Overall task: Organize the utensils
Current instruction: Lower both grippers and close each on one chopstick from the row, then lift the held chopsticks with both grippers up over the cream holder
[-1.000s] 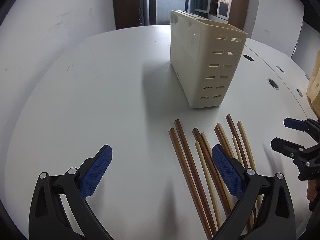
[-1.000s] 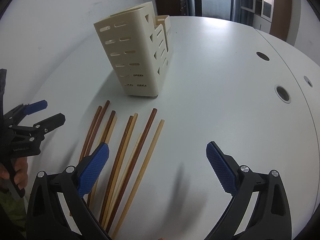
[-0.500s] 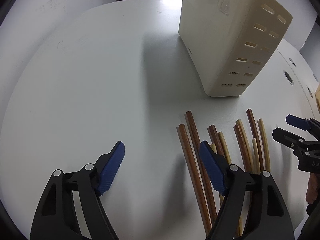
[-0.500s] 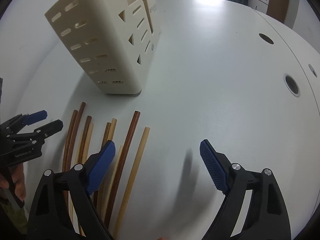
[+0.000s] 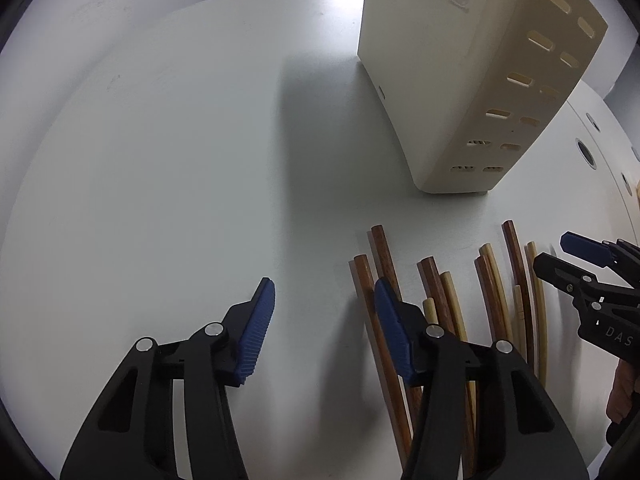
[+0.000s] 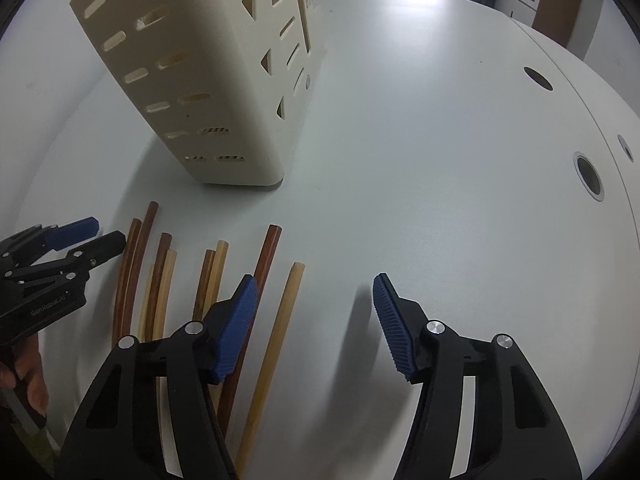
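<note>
**Both grippers low over the chopsticks, jaws half drawn in and empty**

Left wrist view: the left gripper sits at the bottom centre of the frame, just above the white table. Its jaws have just been closing and now stand at a middling gap, with only bare table between the blue pads. Its right-hand pad hangs over the leftmost of the chopsticks, a row of dark brown and pale sticks lying side by side in the lower right. Whether that pad touches a stick cannot be told. The cream slotted utensil holder stands upright in the upper right, apart from the stick tips. The right gripper enters at the right edge, beside the rightmost sticks.

Right wrist view: the right gripper fills the bottom centre, its jaws likewise just closing, half wide and gripping nothing. One pale chopstick lies between its pads, untouched by them. The remaining sticks spread toward the lower left. The holder stands in the upper left, and the left gripper shows at the left edge.
</note>
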